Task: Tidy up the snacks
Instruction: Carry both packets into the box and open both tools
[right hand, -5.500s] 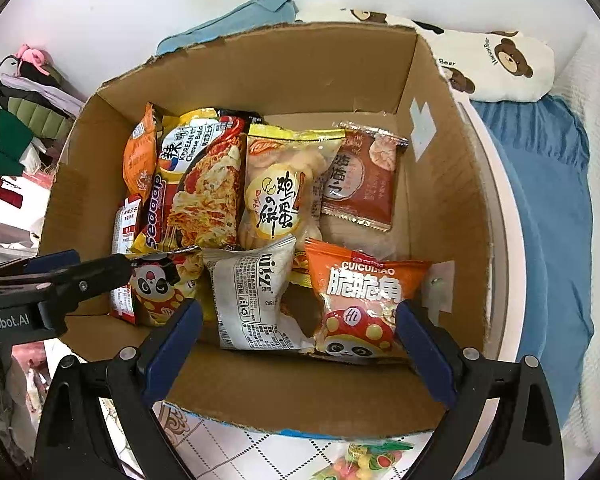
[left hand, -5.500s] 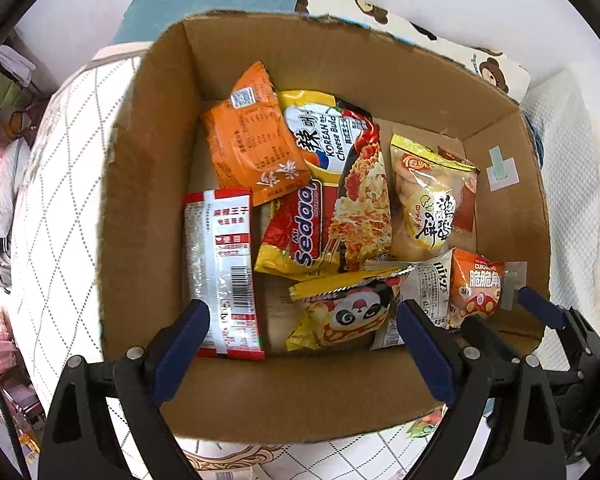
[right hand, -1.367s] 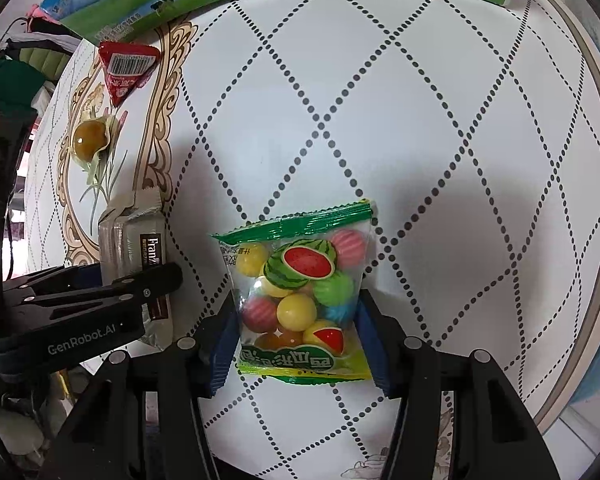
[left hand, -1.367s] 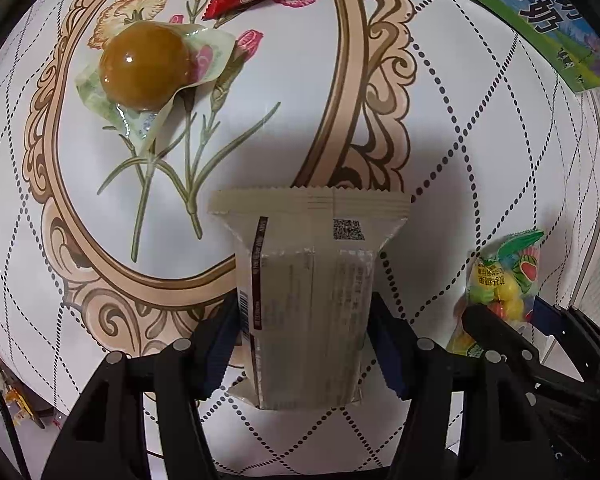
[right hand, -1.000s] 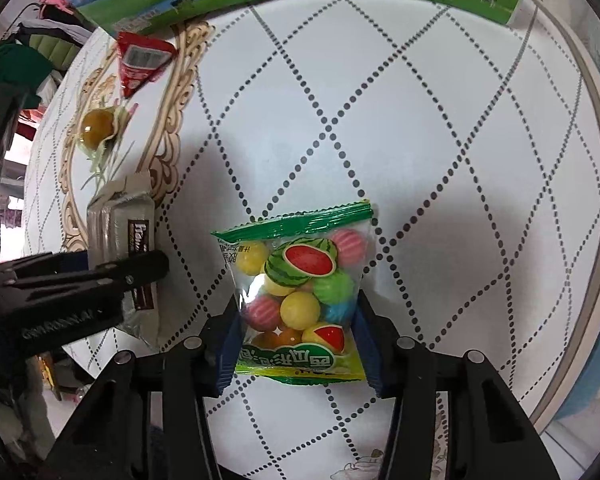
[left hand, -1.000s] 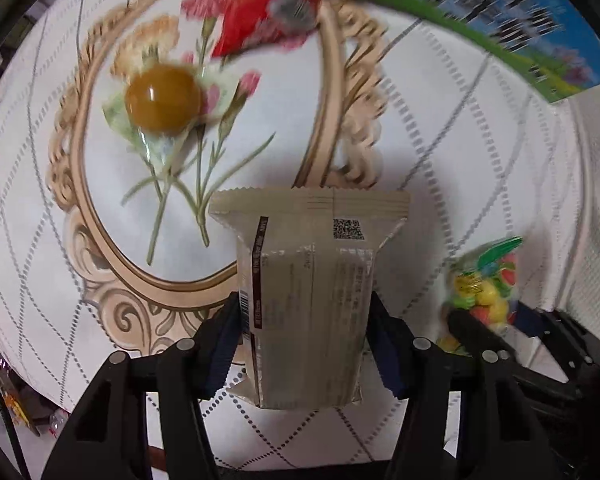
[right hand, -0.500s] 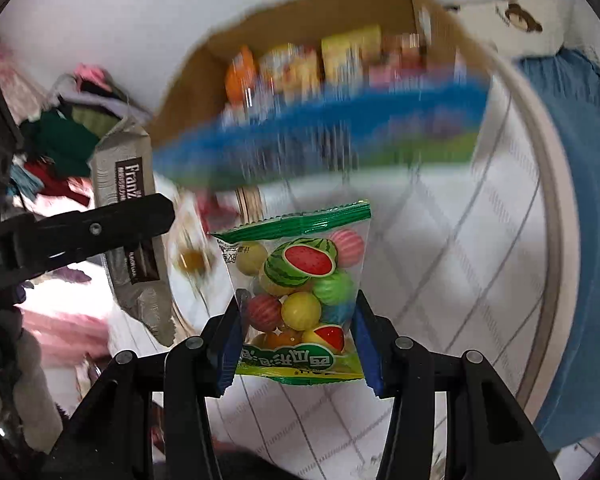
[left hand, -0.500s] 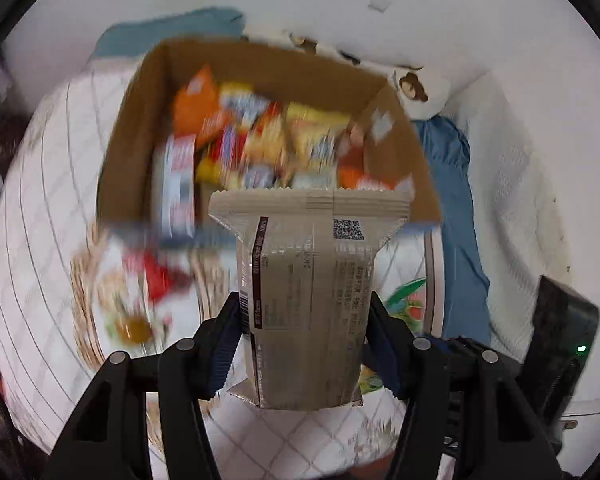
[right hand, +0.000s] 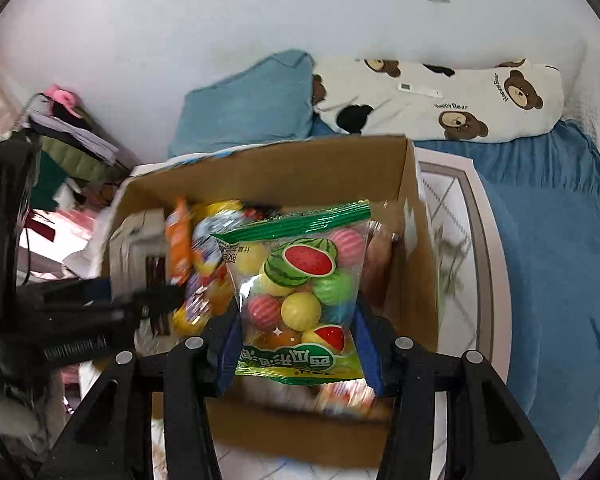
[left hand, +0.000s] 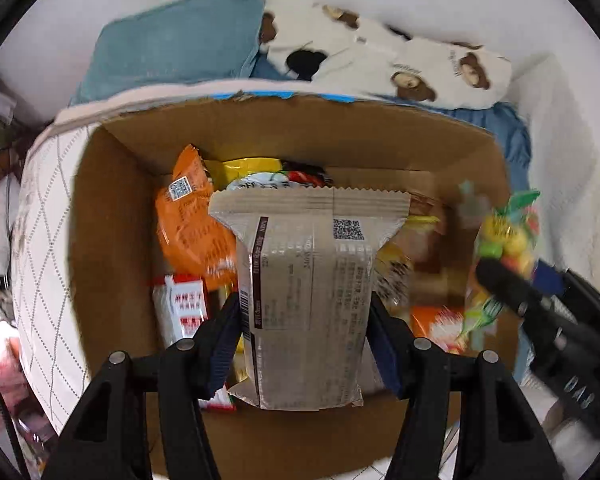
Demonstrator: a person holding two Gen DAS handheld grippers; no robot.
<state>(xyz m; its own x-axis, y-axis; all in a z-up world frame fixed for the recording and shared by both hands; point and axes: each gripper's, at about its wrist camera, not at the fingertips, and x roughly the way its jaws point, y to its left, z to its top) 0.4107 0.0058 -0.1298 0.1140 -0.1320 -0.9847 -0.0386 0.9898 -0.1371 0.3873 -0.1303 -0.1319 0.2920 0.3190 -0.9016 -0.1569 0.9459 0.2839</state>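
Left gripper: jaws closed onto sides of beige packet, held upright, printed back and QR code toward camera, over near-left part of cardboard box

Right gripper: jaws clamped on bag of fruit-coloured candy balls, green sealed top edge up, watermelon print facing camera, hanging above near-right part of box

Seen from left wrist view: candy bag just beside box's right wall, blurred; right gripper's dark finger crossing its lower half

Seen from right wrist view: beige packet at left box wall, blurred, with left gripper's black body below it

Both held packets block most of box interior from view

Inside box, lying flat or leaning: orange packet at far left with QR label; red-and-white packet nearer, below it; yellow noodle pack at far wall, mostly hidden; orange-red snack near right corner, blurred. Others too blurred to identify

Box open-topped, torn blue strip along far rim, standing on desk with white cover in dotted diamond pattern; rounded desk edge visible to right

Beyond box: teal pillow, white bear-print pillow, blue bedsheet, white wall with small square plate. Clothes pile at far left
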